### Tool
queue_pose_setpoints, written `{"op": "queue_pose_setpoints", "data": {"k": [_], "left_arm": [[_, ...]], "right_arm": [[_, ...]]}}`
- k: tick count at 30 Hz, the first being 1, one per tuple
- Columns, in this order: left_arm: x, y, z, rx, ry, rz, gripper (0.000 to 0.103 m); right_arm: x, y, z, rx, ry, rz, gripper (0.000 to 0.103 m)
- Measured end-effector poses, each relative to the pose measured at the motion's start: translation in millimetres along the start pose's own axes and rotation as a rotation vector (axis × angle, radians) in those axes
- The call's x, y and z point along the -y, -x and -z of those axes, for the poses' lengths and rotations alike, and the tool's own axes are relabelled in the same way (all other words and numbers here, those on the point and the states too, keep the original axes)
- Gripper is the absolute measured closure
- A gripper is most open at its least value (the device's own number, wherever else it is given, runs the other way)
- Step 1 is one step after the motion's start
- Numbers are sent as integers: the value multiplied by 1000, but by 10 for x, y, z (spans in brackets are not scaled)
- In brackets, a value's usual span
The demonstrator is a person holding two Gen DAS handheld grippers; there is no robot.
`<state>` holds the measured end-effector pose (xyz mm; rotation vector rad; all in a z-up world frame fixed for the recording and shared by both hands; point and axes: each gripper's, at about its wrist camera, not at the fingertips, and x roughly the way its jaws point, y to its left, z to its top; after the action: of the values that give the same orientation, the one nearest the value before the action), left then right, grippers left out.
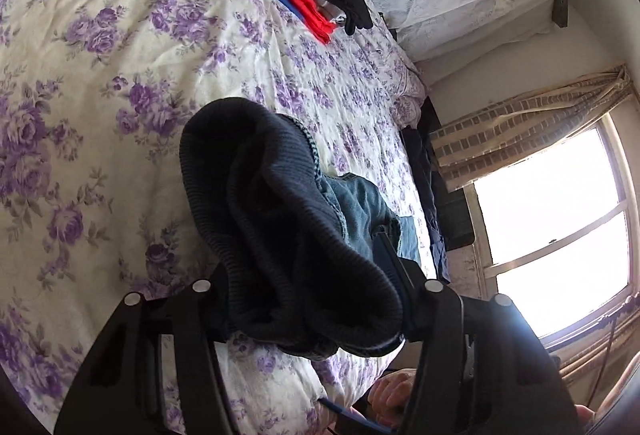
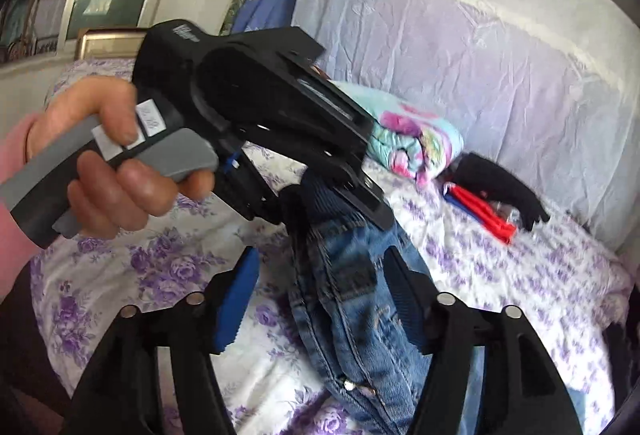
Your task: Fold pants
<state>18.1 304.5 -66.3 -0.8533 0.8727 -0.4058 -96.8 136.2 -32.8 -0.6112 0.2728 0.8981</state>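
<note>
The pants are blue jeans (image 2: 352,319) with a dark ribbed knit waistband (image 1: 280,211). In the left wrist view my left gripper (image 1: 316,275) is shut on the waistband, which bunches up in front of the camera, and the denim (image 1: 360,211) hangs below it over the bed. In the right wrist view the left gripper (image 2: 332,195), held by a hand (image 2: 120,163), holds the jeans up by the waistband. My right gripper (image 2: 320,299) is open, its blue-padded fingers (image 2: 236,299) standing either side of the hanging denim without closing on it.
A bed with a purple-flowered sheet (image 1: 120,75) lies below. At its far end lie a folded pastel blanket (image 2: 412,139), red and blue cloth (image 2: 484,215), a black garment (image 2: 500,183) and a large white pillow (image 2: 480,35). A window (image 1: 560,227) is to the right.
</note>
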Motion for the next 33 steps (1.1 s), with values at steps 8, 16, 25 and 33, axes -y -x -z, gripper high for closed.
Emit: {"op": "queue_pose_setpoints", "data": {"k": [8,16,25,33], "left_arm": [[183,78,63,-9,-79,-46,47],[210,-41,112,-36,-32,-56,37],[1358,-91,277,69,-259,26,39],[2401,-1083,498,-26,-466,69,38]], "right_arm": [[-214,-401,65,-94,125,169,63],[-122,-117,81,-42,85,133,76],[596,702,186,191,-231,171,75],[1493,1340,865,291,-580,255,74]]}}
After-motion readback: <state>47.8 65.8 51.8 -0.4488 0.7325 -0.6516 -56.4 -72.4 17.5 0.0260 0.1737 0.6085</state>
